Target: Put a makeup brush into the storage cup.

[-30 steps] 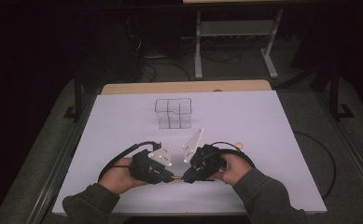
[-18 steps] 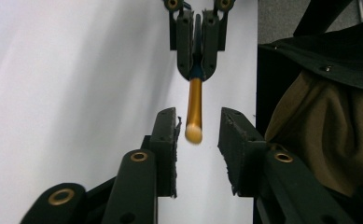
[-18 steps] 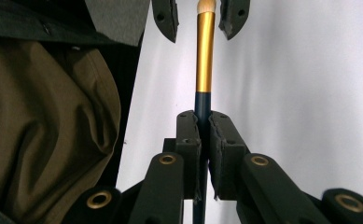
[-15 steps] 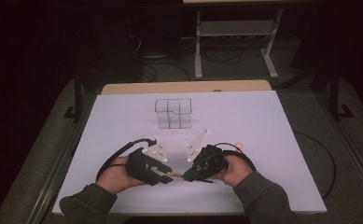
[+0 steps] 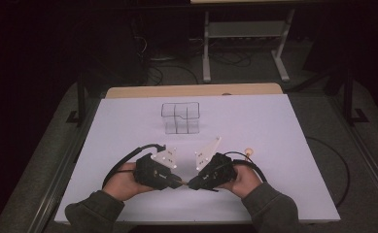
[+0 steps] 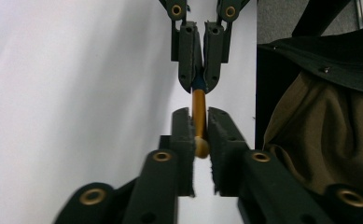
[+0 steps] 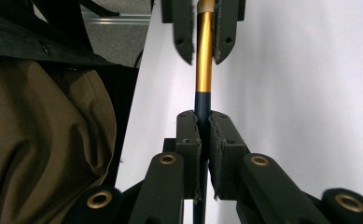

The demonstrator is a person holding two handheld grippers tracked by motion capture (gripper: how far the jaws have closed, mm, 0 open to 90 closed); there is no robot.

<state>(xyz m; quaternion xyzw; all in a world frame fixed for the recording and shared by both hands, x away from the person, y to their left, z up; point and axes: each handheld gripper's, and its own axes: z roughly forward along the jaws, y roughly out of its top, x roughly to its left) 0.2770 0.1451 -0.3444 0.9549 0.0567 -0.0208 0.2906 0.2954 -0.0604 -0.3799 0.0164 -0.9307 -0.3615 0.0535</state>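
Both claws were clamped on the same thing: a slim pen-like stick with a gold section and a dark blue section. The left gripper (image 5: 177,183) had its jaws pinched on the gold end (image 6: 198,122), having just closed back down on it, and the right gripper (image 5: 192,183) was squeezed tight on the dark blue end (image 7: 201,105). So the pen (image 5: 183,184) sat bridged between the two tips, held up off the white table (image 5: 274,126), well on the near side of the clear divided box (image 5: 180,118) and roughly in line with it.

My guess is they were pulling a cap off or pushing it on, hard to say which.

What could go wrong, as I see it: the left grip looked shallow, with the rounded gold tip sitting right at the pad edge. If the hands pulled apart unevenly, that end could pop out and the pen swing or drop on the table. And if the two grippers weren't lined up on one axis, any push or pull would bend the thing rather than slide it. There was also a small gold bit (image 5: 248,152) lying to the right of the right hand, easy to knock away with the cable.
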